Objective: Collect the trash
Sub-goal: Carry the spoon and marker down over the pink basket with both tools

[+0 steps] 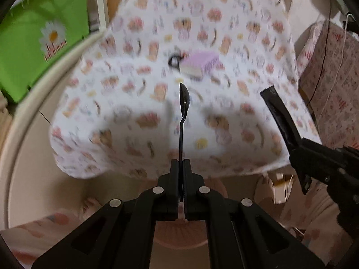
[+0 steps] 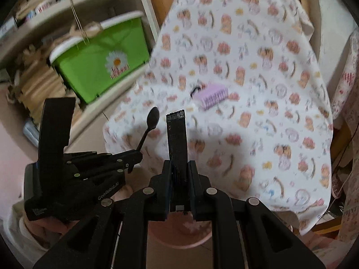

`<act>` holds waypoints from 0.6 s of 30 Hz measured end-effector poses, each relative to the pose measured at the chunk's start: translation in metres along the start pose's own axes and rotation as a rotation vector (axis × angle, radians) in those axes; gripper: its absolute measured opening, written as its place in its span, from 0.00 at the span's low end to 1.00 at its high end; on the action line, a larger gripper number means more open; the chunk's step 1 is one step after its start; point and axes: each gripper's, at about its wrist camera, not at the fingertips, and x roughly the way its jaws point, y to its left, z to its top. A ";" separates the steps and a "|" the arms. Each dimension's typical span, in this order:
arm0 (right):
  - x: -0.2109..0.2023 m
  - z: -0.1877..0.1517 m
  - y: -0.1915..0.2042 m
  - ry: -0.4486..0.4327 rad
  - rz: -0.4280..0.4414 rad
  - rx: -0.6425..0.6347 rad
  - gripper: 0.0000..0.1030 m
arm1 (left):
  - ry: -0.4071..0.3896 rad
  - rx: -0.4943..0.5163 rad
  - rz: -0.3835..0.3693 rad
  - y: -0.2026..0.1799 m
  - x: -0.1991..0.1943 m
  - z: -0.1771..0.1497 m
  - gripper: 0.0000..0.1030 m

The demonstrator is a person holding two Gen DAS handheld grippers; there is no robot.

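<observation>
Ahead of both grippers stretches a table under a white printed tablecloth (image 1: 224,22); off to the left of them a green bin (image 2: 101,62) with a daisy sticker stands on a cream shelf (image 2: 74,6); below the fingers a pink basin (image 2: 179,231) shows; on the cloth, well beyond the tips, lies a purple sponge (image 2: 212,95) touching a small black ring (image 1: 174,61); the right gripper (image 2: 178,168) is pressed onto an upright black sachet (image 2: 177,139); the left gripper (image 1: 181,168) pinches a black plastic spoon (image 1: 184,99) by its handle, bowl pointing forward.
</observation>
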 end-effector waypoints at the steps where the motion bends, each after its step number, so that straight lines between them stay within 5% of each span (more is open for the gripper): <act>1: 0.008 -0.003 -0.003 0.021 -0.003 0.004 0.15 | 0.019 -0.014 -0.007 0.003 0.005 -0.001 0.03; 9: 0.063 -0.024 -0.023 0.190 0.012 0.073 0.15 | 0.215 -0.178 -0.026 0.040 0.053 -0.020 0.02; 18: 0.096 -0.044 -0.017 0.309 0.044 0.076 0.15 | 0.359 -0.155 -0.106 0.029 0.080 -0.052 0.02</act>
